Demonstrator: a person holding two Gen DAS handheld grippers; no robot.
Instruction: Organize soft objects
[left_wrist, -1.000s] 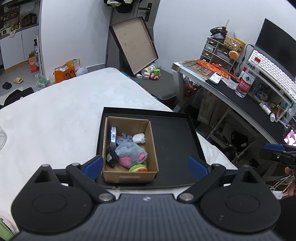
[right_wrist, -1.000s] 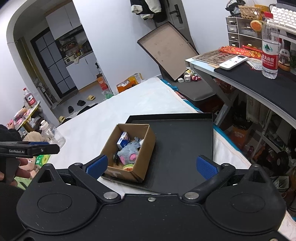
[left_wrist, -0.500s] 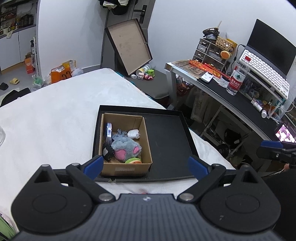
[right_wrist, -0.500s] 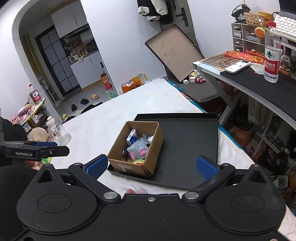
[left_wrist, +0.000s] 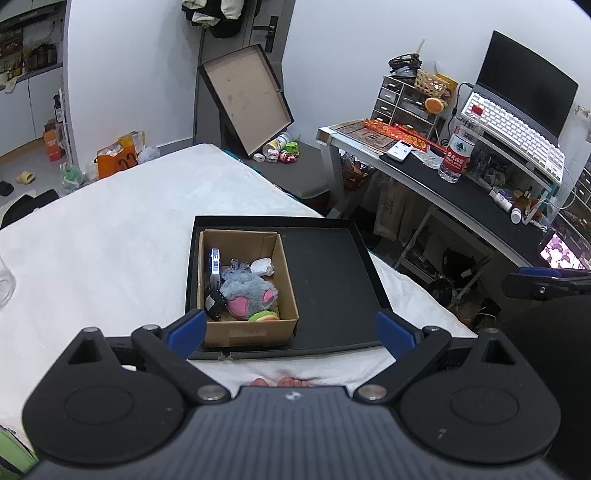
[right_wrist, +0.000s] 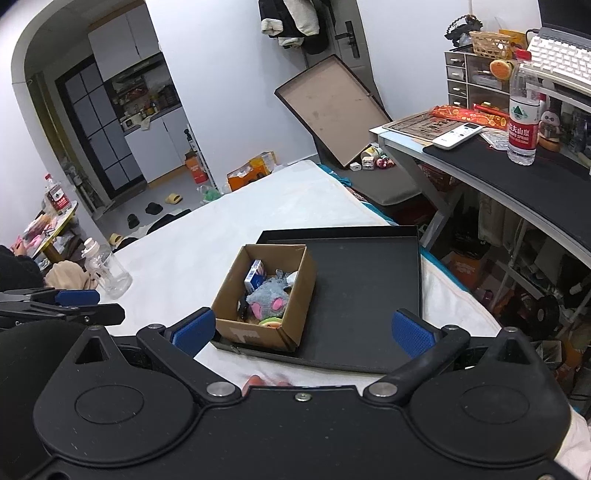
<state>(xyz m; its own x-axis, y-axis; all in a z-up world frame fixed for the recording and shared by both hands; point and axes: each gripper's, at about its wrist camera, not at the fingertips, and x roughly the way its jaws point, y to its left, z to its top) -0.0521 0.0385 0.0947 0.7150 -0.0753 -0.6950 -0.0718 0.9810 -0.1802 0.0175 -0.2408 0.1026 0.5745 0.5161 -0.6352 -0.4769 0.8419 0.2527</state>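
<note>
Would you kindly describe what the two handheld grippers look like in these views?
Both match: the left gripper and right gripper each have a matte black body with two round discs, silver pivot bolts, black linkage arms and blue ribbed finger pads. The left body looks ridged and greyer. The left gripper, seen from the right camera, carries white lettering too cut off to read.

Left claw (left_wrist: 291, 328) agape; right claw (right_wrist: 301, 330) agape

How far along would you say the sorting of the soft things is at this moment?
Barely begun, it seems. The grey plush toy lies in the cardboard box among other items, and the black tray beside it is bare. Both claws, left and right, are open and hold nothing.
</note>
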